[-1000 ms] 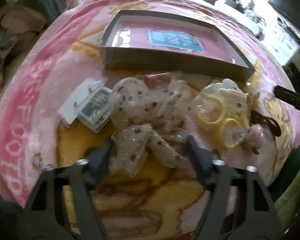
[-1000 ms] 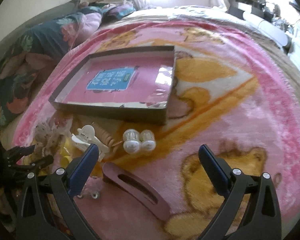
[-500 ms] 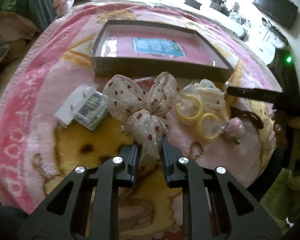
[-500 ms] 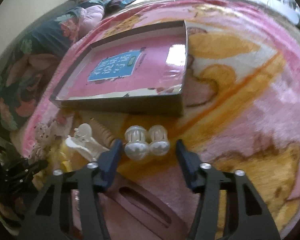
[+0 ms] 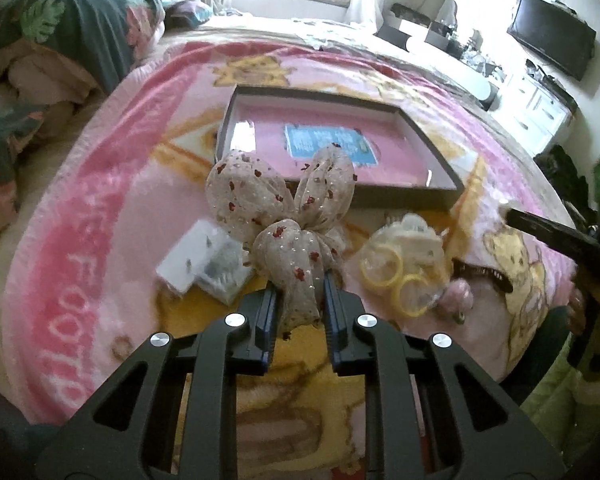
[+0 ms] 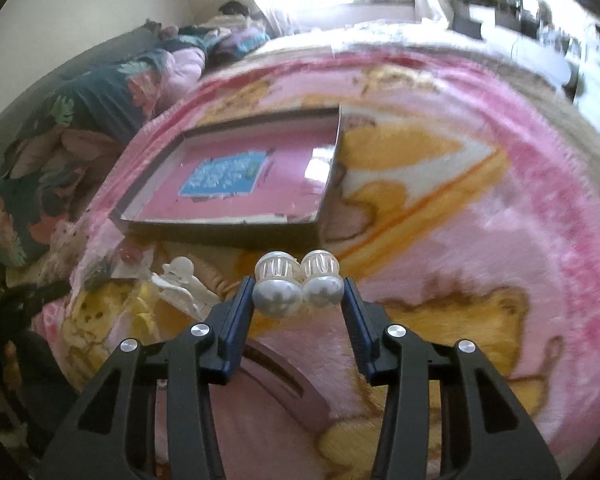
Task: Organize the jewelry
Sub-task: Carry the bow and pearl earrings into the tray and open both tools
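My left gripper (image 5: 298,300) is shut on the tail of a beige fabric bow (image 5: 284,216) with red dots and holds it lifted above the pink blanket. My right gripper (image 6: 298,292) is shut on a pair of pearl-white round hair clips (image 6: 296,284). A shallow dark box (image 5: 436,152) with a pink floor and blue label lies beyond both; it also shows in the right wrist view (image 6: 220,236). Yellow rings (image 5: 396,280), a white claw clip (image 6: 184,284) and a dark comb clip (image 5: 484,274) lie on the blanket.
A clear case on a white card (image 5: 204,268) lies left of the bow. A mauve flat hair clip (image 6: 276,380) lies under my right gripper. Floral bedding (image 5: 60,40) is piled at the far left. A white cabinet and TV (image 5: 552,44) stand at the right.
My left gripper closed on the bow and lifted it toward the box. My right gripper moved onto the pearl clips and closed on them.
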Available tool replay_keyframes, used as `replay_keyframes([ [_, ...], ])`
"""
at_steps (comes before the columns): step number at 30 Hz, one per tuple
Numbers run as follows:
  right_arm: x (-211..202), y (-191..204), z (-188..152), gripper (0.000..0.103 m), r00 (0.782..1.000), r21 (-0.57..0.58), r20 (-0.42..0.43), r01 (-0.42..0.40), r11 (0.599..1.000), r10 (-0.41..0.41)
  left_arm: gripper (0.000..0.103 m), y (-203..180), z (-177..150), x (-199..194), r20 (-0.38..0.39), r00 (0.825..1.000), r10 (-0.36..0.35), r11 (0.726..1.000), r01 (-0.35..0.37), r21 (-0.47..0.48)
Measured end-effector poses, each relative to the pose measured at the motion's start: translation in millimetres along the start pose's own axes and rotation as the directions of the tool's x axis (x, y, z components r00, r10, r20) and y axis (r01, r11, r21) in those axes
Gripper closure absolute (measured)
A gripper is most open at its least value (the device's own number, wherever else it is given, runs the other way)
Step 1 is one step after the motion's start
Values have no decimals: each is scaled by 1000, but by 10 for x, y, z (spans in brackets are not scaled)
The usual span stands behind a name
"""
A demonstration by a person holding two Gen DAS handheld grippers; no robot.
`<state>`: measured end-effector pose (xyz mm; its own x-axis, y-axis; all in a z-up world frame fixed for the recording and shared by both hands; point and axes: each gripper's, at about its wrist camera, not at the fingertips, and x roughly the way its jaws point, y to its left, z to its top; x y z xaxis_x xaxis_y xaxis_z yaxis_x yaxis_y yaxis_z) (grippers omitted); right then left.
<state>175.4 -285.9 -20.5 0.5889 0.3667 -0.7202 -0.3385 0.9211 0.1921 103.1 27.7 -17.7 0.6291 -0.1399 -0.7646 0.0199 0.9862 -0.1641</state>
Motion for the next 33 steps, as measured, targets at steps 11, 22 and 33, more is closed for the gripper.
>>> replay_keyframes([
  [11,-489,179,295,61,991,-76,130,20,997,-10,90,-44,573,-76,83,997,9,999,-12,30],
  [22,-125,401,752,60,989,-114,145,-4,994,21,90,-1,1083,247,105,994,23,999,-26,32],
  [33,850,416,968,60,1000,-100,-14,17,995,-18,88,49,1283,982,3,999,36,999,-36,22],
])
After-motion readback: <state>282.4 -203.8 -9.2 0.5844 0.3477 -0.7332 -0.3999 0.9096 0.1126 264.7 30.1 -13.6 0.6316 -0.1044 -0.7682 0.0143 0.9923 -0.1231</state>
